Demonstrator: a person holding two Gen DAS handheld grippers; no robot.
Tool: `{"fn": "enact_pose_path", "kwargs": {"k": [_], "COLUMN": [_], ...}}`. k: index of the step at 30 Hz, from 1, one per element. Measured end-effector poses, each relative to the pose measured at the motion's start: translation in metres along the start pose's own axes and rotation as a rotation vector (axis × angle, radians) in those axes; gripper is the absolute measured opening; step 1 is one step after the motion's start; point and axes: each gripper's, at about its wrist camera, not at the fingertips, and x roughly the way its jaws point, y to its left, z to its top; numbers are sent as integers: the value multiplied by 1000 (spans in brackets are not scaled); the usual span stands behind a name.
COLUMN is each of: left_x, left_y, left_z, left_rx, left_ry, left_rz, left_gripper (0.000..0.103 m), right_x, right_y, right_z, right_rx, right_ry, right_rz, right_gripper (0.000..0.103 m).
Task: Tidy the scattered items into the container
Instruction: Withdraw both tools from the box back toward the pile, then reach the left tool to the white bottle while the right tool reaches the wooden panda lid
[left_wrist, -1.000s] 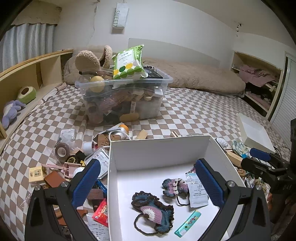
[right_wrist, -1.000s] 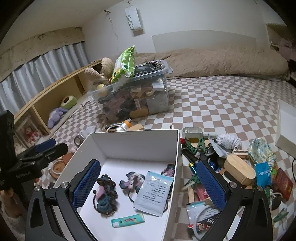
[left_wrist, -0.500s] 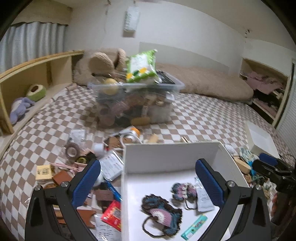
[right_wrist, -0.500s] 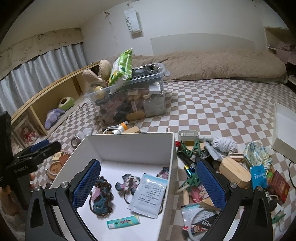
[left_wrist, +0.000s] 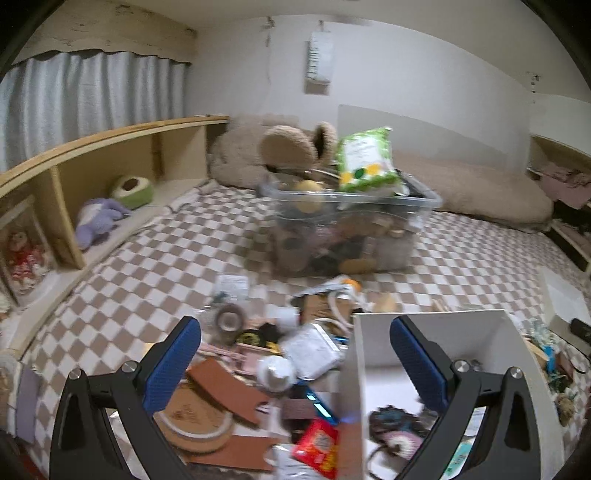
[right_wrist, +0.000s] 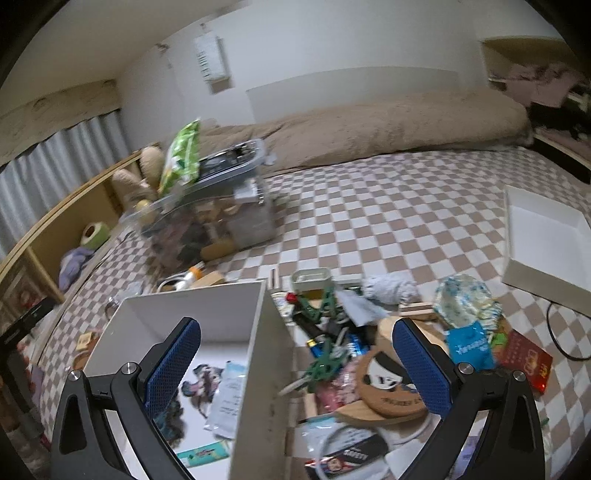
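Both open tools swung outward, straddling the white box (right_wrist: 192, 306) walls.

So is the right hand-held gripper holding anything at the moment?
No, the right hand-held gripper is open and empty, its blue pads wide apart above the white box's wall and the clutter beside it.

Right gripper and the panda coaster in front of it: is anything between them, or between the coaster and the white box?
Nothing visible lies between the open right gripper and the panda coaster; its top is bare. Toward the white box, green clips lie beside the coaster, and the box's upright side wall must be cleared.
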Motion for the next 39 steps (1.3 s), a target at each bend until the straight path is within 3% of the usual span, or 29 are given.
{"fn": "enact_pose_path", "kwargs": {"k": [4,11,19,24,27,31,39], "left_x": [10,35,67,88,100,111,123], "left_y": [16,38,43,49,53,59,57], "left_z": [-3,-13,-24,-34,-40,-45,-53], "left_rx": [-16,-68,-91,-140,-151,-195,-236], "left_ry": [7,56,183,259,304,349,391], "left_rz": [119,197,125,117,127,71,4], "left_gripper": [103,103,103,103,103,103,103], "right_x": [-2,-2,-3,-4,-1,12,43], "right_y": [-14,-41,-72,-83,-91,-105,-128], "right_z": [2,6,5,5,2,-2,-12], "right_rx": [33,113,244,243,245,255,409], "right_ry": [-11,-29,-38,-88,-97,-57,112], "right_rz": [-28,-68,-88,-167,-162,-194,42], "right_gripper": [103,103,103,103,103,103,103]}}
